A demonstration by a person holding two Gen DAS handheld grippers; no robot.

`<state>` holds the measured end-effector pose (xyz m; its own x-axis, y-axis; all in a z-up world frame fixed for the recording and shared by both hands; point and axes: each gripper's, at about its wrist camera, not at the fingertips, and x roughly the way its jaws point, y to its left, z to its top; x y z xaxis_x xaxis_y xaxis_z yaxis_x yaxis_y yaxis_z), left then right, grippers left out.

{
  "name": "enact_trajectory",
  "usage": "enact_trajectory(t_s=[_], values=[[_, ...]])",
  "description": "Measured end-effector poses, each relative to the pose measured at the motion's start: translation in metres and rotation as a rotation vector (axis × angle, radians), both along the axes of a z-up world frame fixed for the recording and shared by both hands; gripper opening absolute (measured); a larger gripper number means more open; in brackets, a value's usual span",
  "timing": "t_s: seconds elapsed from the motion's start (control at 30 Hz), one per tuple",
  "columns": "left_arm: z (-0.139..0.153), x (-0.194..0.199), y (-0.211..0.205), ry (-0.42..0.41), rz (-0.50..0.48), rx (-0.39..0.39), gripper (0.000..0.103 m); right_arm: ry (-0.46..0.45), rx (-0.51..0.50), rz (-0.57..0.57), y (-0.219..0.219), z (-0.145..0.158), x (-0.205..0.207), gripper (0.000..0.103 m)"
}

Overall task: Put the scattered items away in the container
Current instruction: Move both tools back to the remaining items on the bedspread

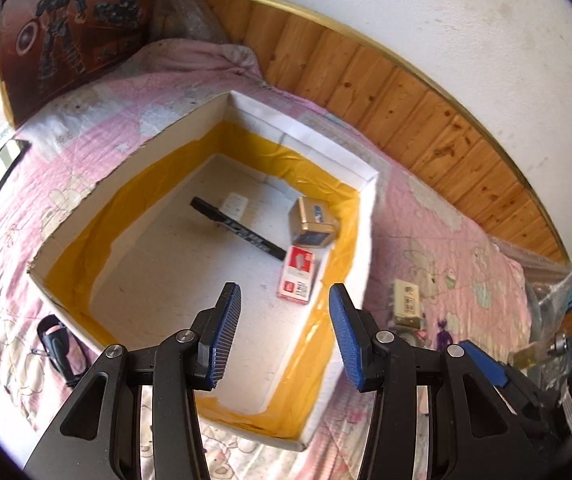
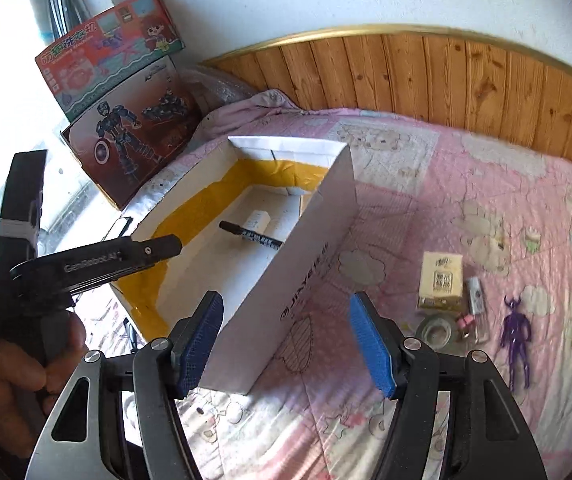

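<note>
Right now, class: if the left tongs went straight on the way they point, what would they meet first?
Probably the bare white floor of the cardboard box, just short of the red-and-white packet; depth is unclear.

"GenRobot.AI" on the left gripper point(image 2: 167, 245), "JIAYELIFE" on the white box point(image 2: 306, 280) wall
</note>
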<state>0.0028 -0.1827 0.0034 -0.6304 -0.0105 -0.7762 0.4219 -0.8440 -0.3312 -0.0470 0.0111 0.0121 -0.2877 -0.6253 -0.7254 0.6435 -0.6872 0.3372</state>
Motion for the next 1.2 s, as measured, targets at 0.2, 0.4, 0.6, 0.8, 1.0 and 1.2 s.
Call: enact_trajectory(t_s=[0.2,0.4,0.6,0.8,1.0,1.2], values=[[-0.001,-0.017,0.056,0.031,-0.168,-0.051,0.048,-0.019,-0.038,-0.062,0.043,-0.001,-0.017,0.067],[-0.013,-0.041,0.107,0.041,-0.343,-0.018,0.048,-0.07,-0.085,-0.296,0.118,-0.005,-0.054,0.067],[-0.059,-0.072,0.139,-0.056,-0.454,0.006,0.048,-0.166,-0.048,-0.339,0.146,-0.035,-0.083,0.067],[-0.108,-0.099,0.155,-0.135,-0.503,-0.008,0.051,-0.27,0.063,-0.326,0.154,-0.078,-0.102,0.067],[-0.124,-0.111,0.161,-0.109,-0.528,0.079,0.057,-0.307,0.149,-0.266,0.155,-0.11,-0.094,0.067],[-0.13,-0.117,0.163,-0.086,-0.529,0.067,0.06,-0.318,0.153,-0.231,0.164,-0.124,-0.083,0.06]])
